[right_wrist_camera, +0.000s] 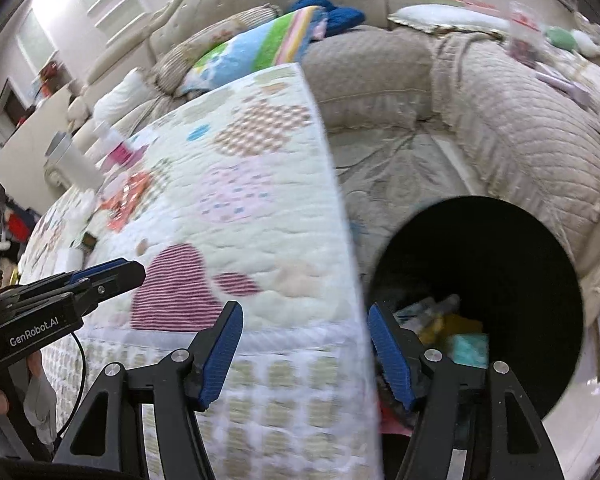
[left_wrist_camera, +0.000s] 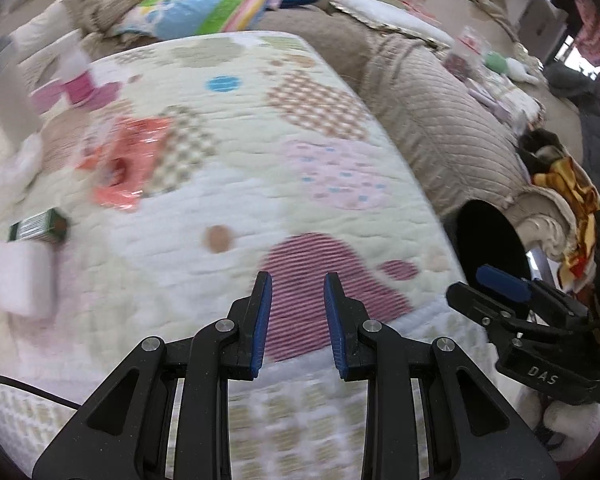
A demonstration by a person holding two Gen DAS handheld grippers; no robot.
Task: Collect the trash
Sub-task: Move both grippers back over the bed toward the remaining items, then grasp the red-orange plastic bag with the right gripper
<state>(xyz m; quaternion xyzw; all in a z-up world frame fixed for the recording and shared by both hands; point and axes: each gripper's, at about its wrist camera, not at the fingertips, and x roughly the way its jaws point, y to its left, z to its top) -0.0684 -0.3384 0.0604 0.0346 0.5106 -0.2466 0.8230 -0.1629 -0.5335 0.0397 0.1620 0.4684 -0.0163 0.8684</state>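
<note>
A quilt-covered table holds trash at its left side: a red foil wrapper, a small green box, a white block and a pink-and-white carton. My left gripper is open and empty over the table's near edge. My right gripper is open and empty at the table's right corner, beside a black bin that holds several wrappers. The right gripper also shows in the left wrist view. The wrapper also shows in the right wrist view.
A beige sofa with cushions and a striped pillow curves behind the table. A white cylinder stands at the table's far left. A yellow and red cloth hangs at right.
</note>
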